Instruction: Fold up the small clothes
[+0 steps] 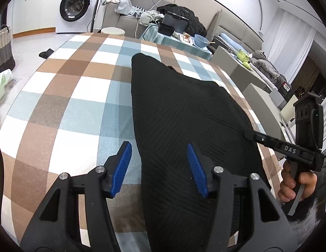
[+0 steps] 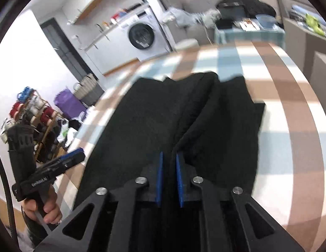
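Note:
A black ribbed garment lies on the checked tablecloth. My left gripper is open just above the garment's near left edge, one blue pad over the cloth and one over the garment. My right gripper is shut on a raised fold of the garment, which drapes away from its pads. The right gripper also shows at the right edge of the left wrist view, its tip at the garment's right side. The left gripper shows at the left in the right wrist view.
Beyond the table stand a washing machine, a round stool, a side table with a blue bowl and a sofa with clothes. A woven basket stands on the floor at left. A rack of thread spools is left.

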Demonstrator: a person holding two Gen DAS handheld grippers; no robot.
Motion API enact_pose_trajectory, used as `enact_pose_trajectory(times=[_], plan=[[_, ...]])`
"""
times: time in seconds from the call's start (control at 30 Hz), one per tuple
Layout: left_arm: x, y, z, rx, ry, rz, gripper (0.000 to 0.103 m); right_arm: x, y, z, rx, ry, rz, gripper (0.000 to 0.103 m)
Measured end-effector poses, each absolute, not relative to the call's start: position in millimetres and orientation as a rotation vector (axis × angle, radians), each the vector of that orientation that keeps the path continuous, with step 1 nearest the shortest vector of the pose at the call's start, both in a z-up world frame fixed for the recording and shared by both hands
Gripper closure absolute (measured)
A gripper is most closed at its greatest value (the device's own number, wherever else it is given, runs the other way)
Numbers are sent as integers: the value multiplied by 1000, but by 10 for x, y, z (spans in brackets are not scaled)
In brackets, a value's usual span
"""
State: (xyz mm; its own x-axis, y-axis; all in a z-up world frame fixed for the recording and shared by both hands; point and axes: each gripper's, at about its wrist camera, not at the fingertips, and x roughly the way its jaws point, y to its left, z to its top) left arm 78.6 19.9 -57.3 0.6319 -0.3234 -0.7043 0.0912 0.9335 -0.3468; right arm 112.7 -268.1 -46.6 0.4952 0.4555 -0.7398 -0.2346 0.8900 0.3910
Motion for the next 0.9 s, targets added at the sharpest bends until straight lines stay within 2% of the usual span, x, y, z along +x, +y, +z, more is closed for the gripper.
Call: enact_pose_trajectory(times=[0.07, 0.27, 0.3, 0.33, 0.37, 0.5, 0.63, 0.7, 0.77, 0.83, 0.9], plan=[[785, 184, -595, -291, 864, -242, 51, 1119, -2779, -547, 266, 1006, 383, 77], [820, 171, -665, -295, 883, -247, 51, 1049, -2997, -692, 341, 1035, 376, 75], [827, 161, -667, -294, 885, -246, 51, 1053, -2979, -697, 333, 1033, 376, 77], [828, 157, -665, -293, 883, -247, 51, 1062, -2961, -703, 323, 1025, 376, 91], [829, 154, -659, -292, 879, -249, 51, 1064, -2927, -704, 306, 1026, 379, 99], [811, 159, -647, -278, 870, -240, 51, 1025, -2932, -640, 311, 1014, 385, 98], [820, 154, -657, -278, 879, -240, 51, 1077, -2988, -650, 403, 1015, 428, 72], [808, 148, -640, -277, 874, -242, 51, 1139, -2990, -659, 442, 1013, 430, 70], [795, 149, -625, -277, 868, -243, 51, 1227, -2961, -693, 446, 1029, 427, 64], [784, 151, -623, -274, 867, -241, 51, 1312, -2927, -753, 474, 1051, 440, 64], [775, 156, -634, -273, 869, -238, 51, 1360, -2844, -786, 434, 1053, 423, 70]])
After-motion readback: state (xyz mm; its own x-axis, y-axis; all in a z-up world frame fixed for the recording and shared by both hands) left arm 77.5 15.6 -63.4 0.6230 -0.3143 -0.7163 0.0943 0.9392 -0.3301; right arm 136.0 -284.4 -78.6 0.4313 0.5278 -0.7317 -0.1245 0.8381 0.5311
